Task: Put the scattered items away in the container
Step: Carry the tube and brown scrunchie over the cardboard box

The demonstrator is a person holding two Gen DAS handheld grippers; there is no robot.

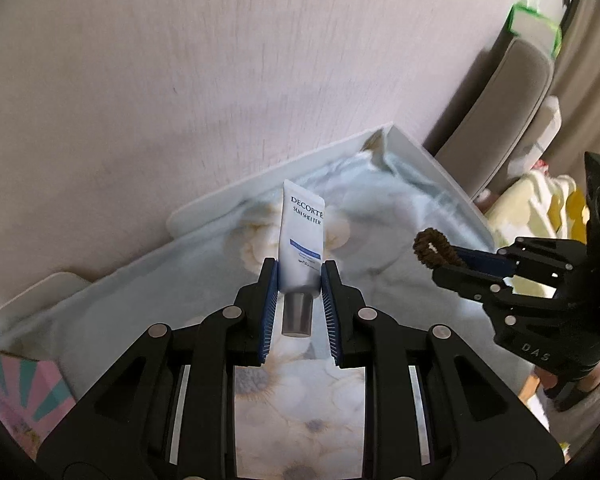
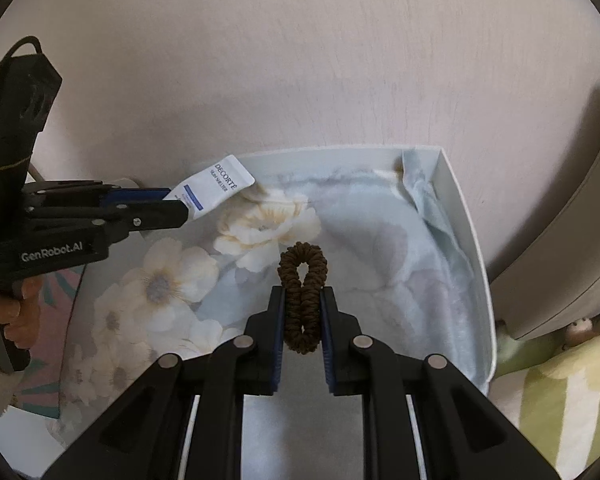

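My left gripper (image 1: pixel 299 280) is shut on a white Decorté sunscreen tube (image 1: pixel 302 240) with a silver cap, held above the container. The tube also shows in the right wrist view (image 2: pixel 212 188), at the container's far left corner. My right gripper (image 2: pixel 302 300) is shut on a brown hair scrunchie (image 2: pixel 302 280), squeezed into a loop, over the container's middle. The scrunchie also shows in the left wrist view (image 1: pixel 436 249). The container is a white box (image 2: pixel 466 216) lined with pale blue floral cloth (image 2: pixel 380 248).
A pale wooden tabletop (image 2: pixel 300 60) lies beyond the box. A grey chair (image 1: pixel 512 96) stands at the right. A pink and teal patterned item (image 1: pixel 16 392) lies left of the box. Yellow-green fabric (image 2: pixel 560 392) is at the lower right.
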